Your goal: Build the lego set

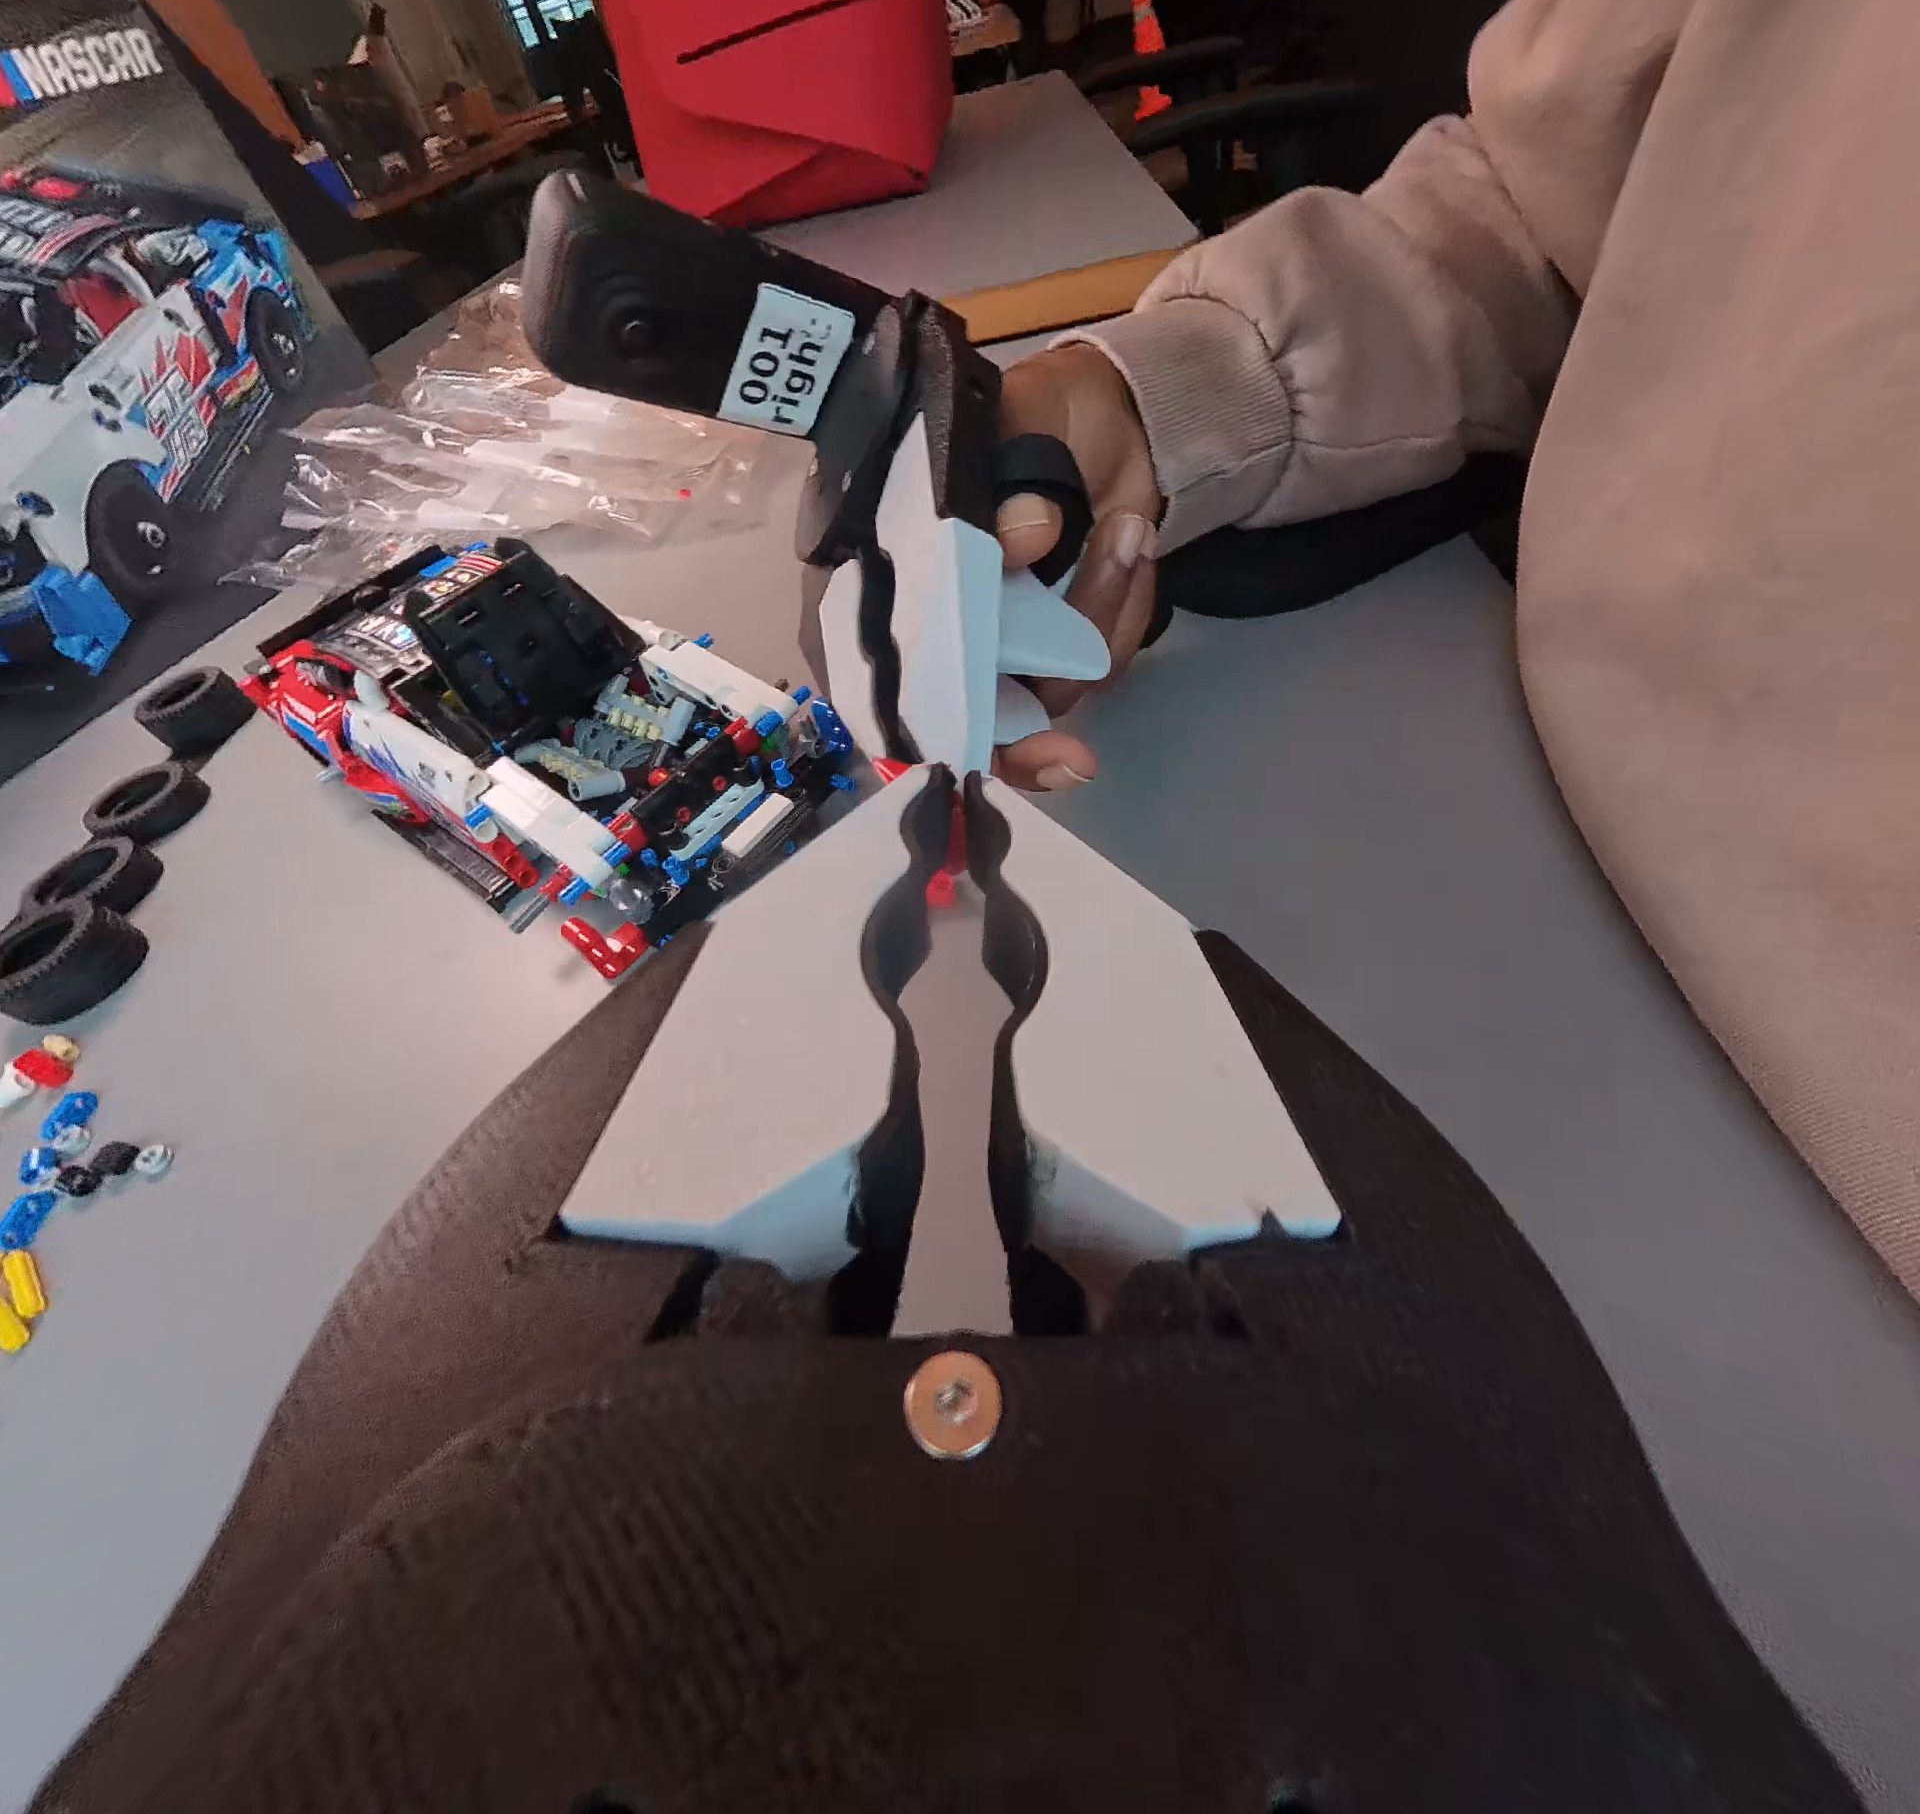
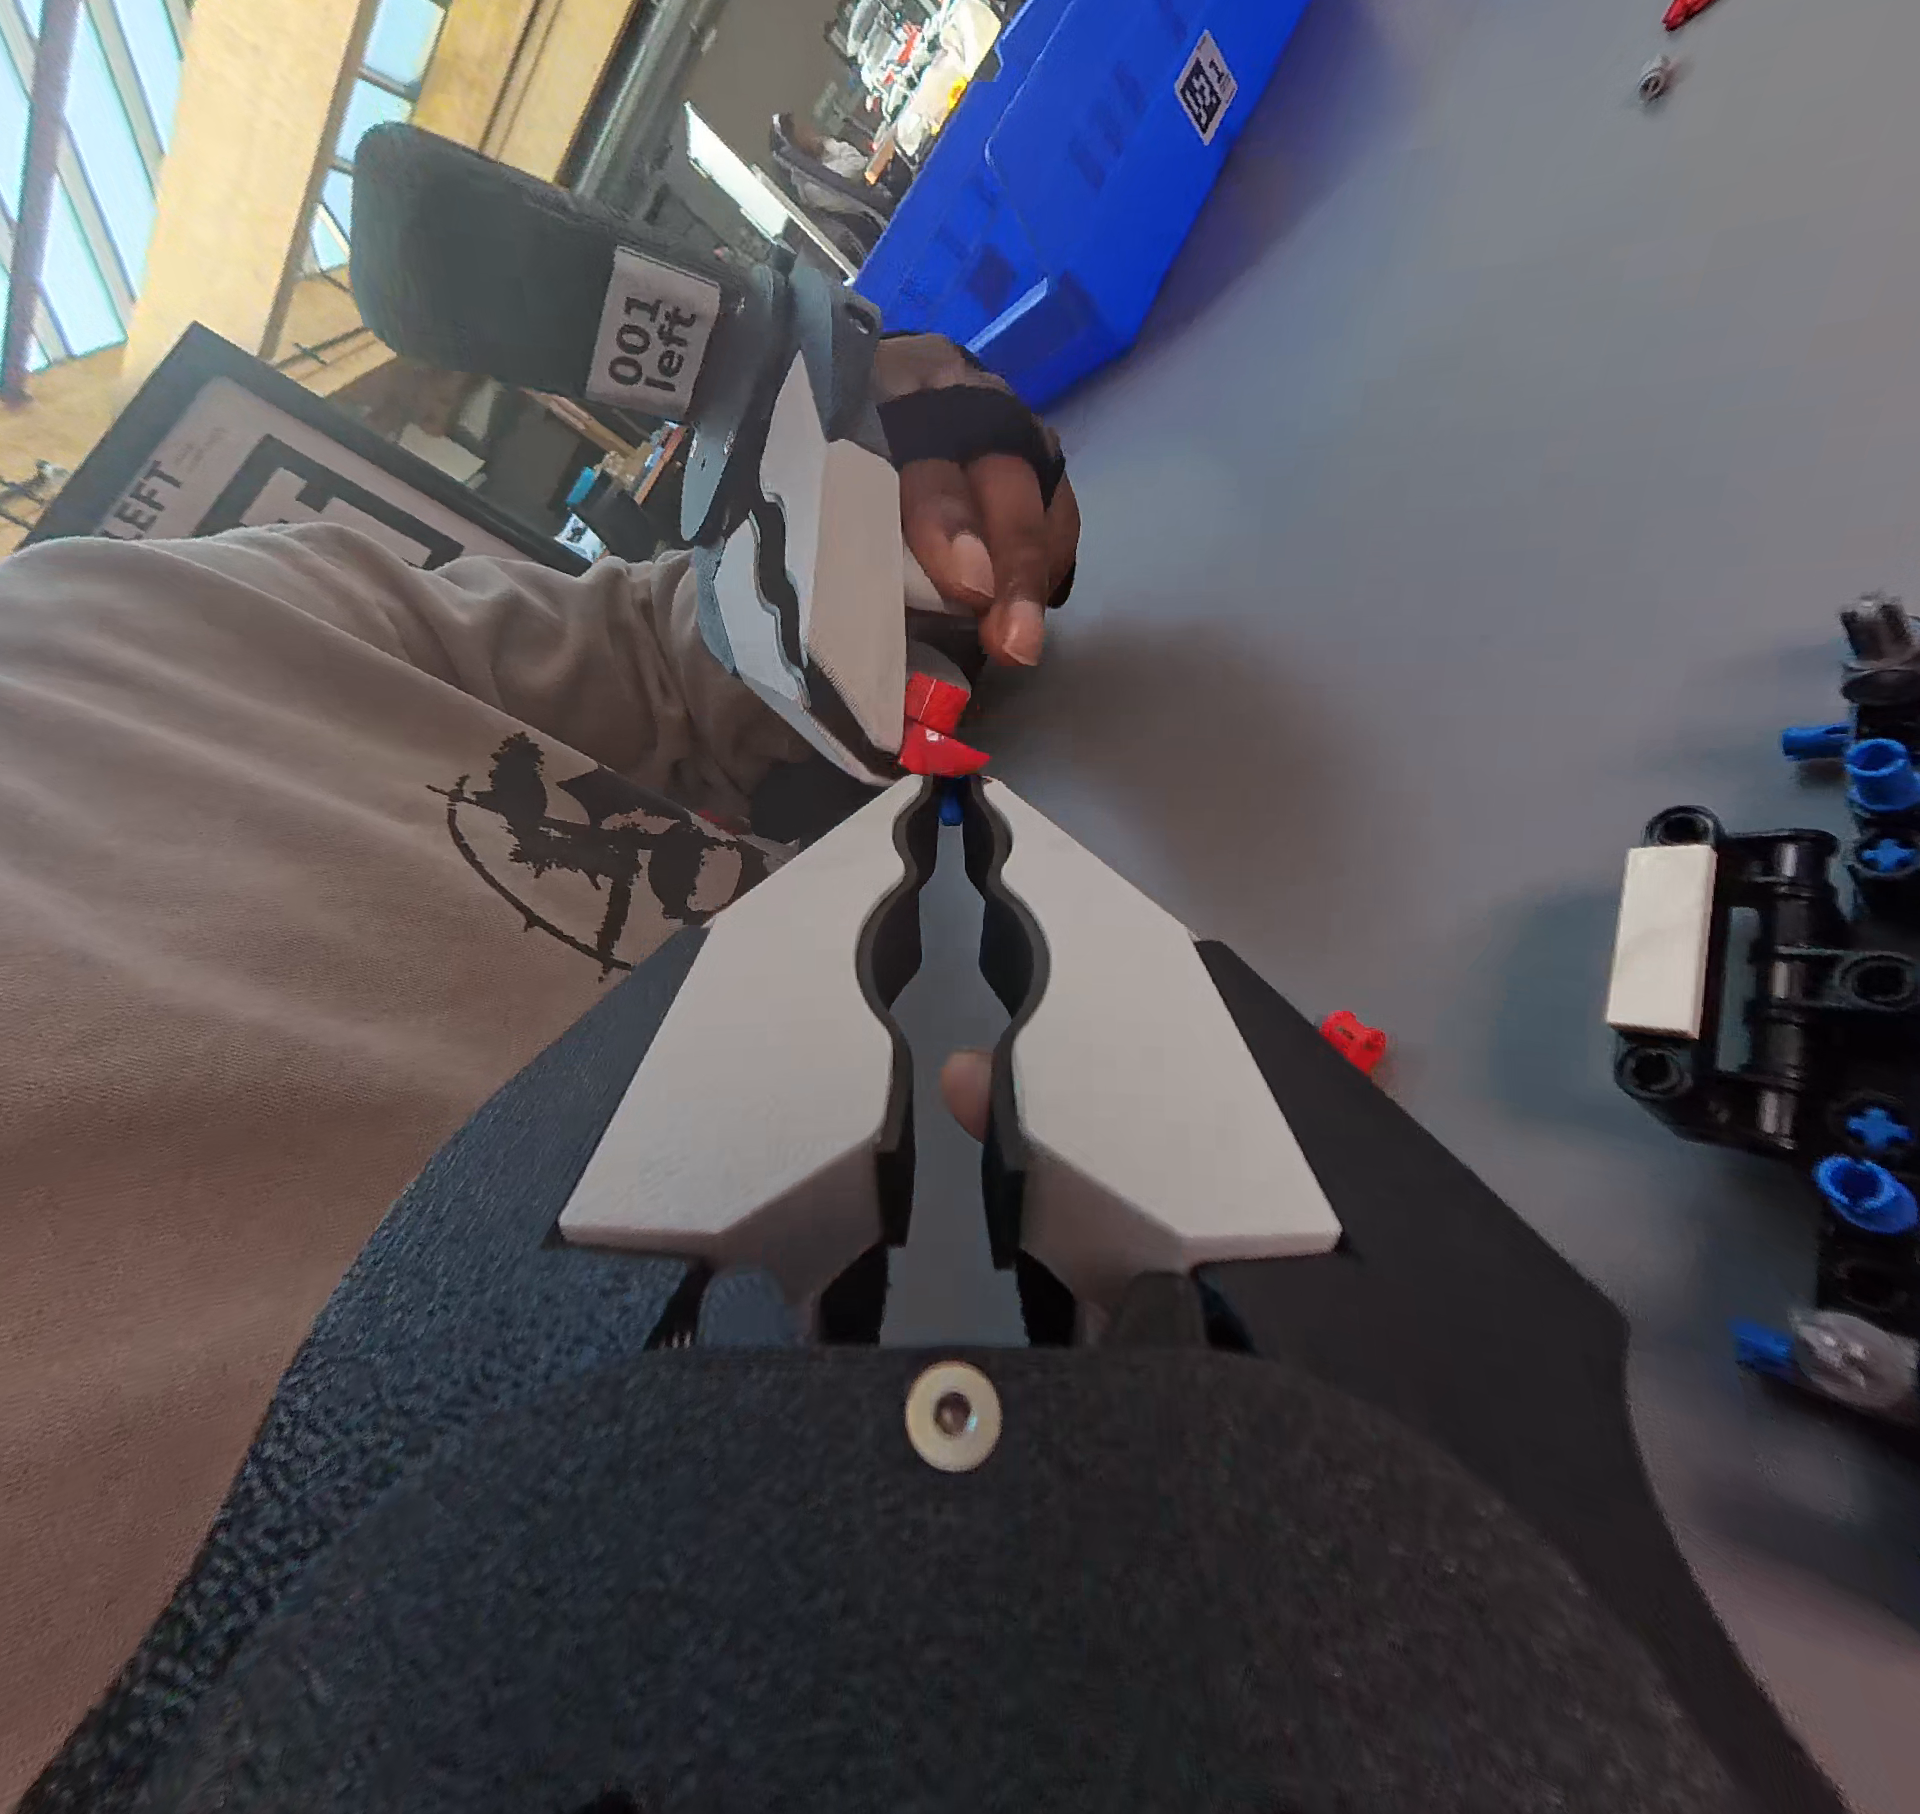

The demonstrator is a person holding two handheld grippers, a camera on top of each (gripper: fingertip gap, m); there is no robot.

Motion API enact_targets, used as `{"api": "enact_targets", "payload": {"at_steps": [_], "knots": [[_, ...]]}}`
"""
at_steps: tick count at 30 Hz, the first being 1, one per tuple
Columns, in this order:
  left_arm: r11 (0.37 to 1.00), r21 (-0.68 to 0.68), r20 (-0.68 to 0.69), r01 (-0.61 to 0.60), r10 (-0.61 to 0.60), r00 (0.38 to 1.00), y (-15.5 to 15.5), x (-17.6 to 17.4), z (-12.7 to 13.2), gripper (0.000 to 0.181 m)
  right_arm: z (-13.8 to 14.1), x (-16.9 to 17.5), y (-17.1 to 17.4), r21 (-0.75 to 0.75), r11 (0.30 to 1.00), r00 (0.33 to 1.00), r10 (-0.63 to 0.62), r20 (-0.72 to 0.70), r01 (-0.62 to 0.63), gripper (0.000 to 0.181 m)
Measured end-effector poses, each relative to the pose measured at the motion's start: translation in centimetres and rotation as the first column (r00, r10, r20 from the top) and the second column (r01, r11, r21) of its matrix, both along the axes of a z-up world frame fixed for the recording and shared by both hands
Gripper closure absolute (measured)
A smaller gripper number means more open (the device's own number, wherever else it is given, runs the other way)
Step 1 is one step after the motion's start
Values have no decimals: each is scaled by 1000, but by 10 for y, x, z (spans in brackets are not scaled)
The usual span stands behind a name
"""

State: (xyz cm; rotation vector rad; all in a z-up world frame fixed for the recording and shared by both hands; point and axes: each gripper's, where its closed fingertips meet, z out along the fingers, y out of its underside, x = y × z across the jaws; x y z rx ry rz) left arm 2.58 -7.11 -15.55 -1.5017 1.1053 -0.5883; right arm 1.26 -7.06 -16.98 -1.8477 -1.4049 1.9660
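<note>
My left gripper (image 1: 951,782) is shut on a small red Lego piece (image 1: 943,876) held above the grey table (image 1: 1299,881). It also shows in the right wrist view (image 2: 883,741), with the red piece (image 2: 935,725) sticking out of its tips. My right gripper (image 2: 951,793) is shut on a tiny blue pin (image 2: 948,810), and its tips touch or nearly touch the red piece. In the left wrist view the right gripper (image 1: 920,751) comes down from above, tip to tip with mine. The partly built race car (image 1: 540,725) lies on the table to the left.
Several black tyres (image 1: 104,871) and loose small pieces (image 1: 62,1151) lie at the left, by the set's box (image 1: 135,362) and empty plastic bags (image 1: 499,455). A red bag (image 1: 779,50) stands behind. A blue bin (image 2: 1091,154), a loose red connector (image 2: 1356,1037) and the car's end (image 2: 1766,985) show in the right wrist view. My left and right fingertips are right by each other. The partly built race car (image 1: 540,725) is about 20 centimeters from both grippers' fingertips.
</note>
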Motion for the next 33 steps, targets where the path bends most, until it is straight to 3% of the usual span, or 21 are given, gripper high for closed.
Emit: {"api": "enact_targets", "payload": {"at_steps": [2, 8, 12, 18, 25, 28, 33], "knots": [[1000, 15, -13, 8, -8, 1000, -2, 2, 1, 181, 1, 2, -2, -29, 999, 1000, 28, -11, -28, 181], [996, -77, 131, 40, -30, 991, -4, -3, 10, 180, 9, 2, -6, 6, 999, 996, 45, -73, -45, 180], [981, -173, 239, 92, -49, 970, -6, -4, 15, 181, 13, 2, -9, 170, 985, 986, 67, -151, -41, 180], [953, -250, 337, 173, -82, 938, -11, -1, 19, 180, 17, 5, -20, 297, 953, 970, 128, -207, -62, 180], [947, -286, 282, 145, -61, 957, -8, 0, 6, 181, 12, 5, -21, 332, 941, 974, 131, -184, -64, 180], [952, -297, 171, 67, -16, 985, -2, -10, -8, 177, 9, 5, -11, 359, 933, 982, 99, -160, -36, 180], [935, -353, -41, 29, -46, 998, -16, -18, -28, 160, 20, 8, 16, 361, 930, 984, 1, -178, 64, 180]]}}
